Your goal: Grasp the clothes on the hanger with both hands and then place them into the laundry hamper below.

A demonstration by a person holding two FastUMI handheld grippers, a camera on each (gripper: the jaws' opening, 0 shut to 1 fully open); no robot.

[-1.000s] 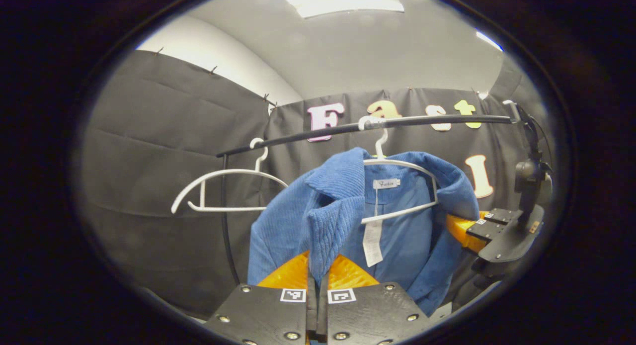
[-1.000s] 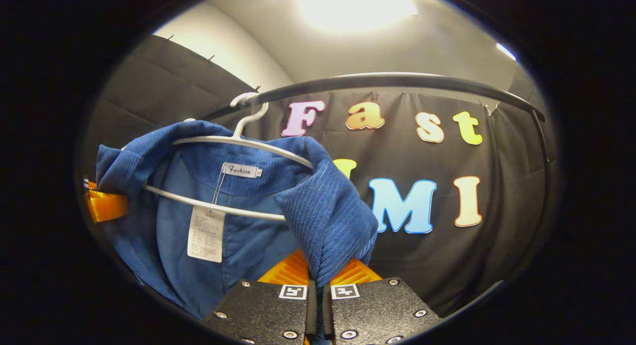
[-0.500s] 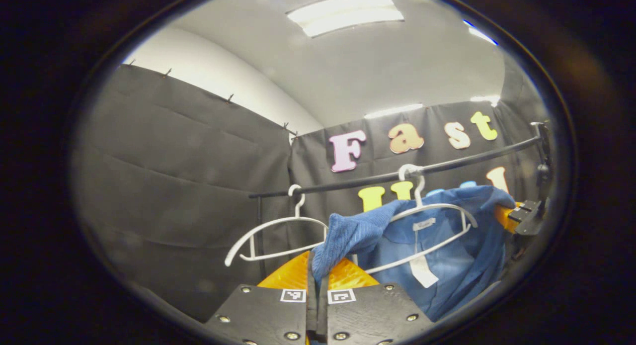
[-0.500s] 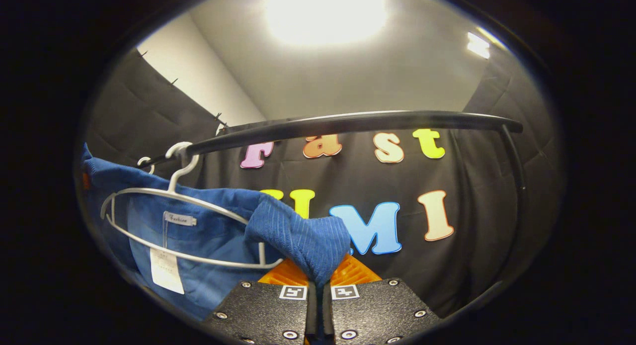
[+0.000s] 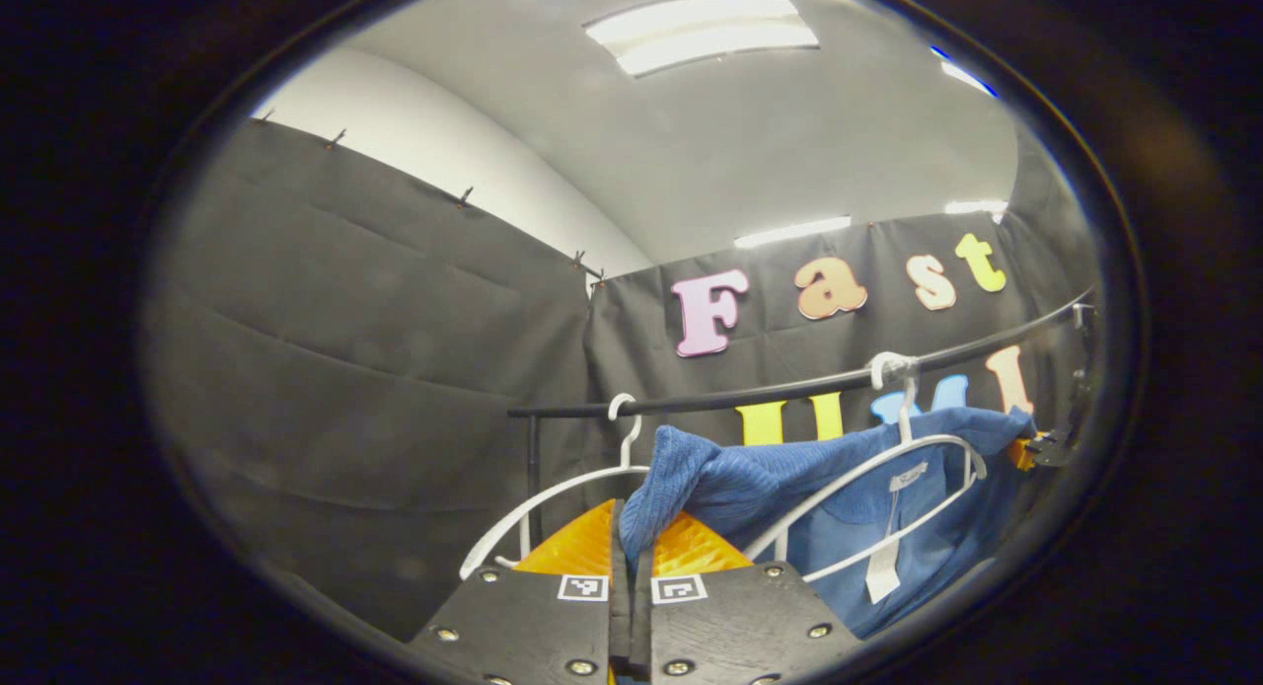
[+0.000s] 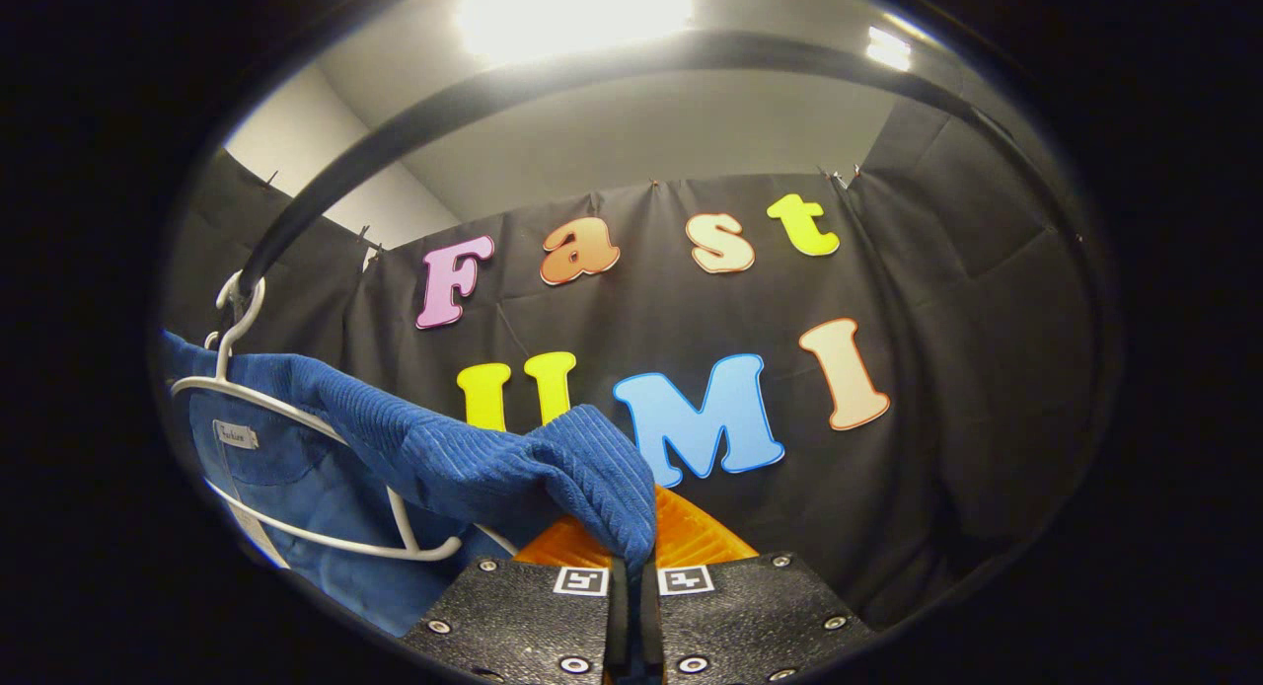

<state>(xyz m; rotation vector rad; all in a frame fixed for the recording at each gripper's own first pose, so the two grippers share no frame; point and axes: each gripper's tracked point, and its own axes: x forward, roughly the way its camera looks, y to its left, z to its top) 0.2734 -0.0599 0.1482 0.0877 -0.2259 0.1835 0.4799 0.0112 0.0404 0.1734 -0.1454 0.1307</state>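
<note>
Blue corduroy is what I have in both grippers: the left gripper (image 5: 631, 567) has its fingers clamped on one shoulder of the jacket (image 5: 789, 483), and the right gripper (image 6: 631, 571) is clamped on the other shoulder (image 6: 582, 478). I hold the cloth stretched wide so it can slip off the white hanger (image 5: 888, 488), which hooks on the black rail (image 5: 789, 384). The jacket's body hangs around that hanger. An empty hanger (image 5: 553, 502) hangs to its left. I see no hamper from here, so I cannot tell what it holds.
</note>
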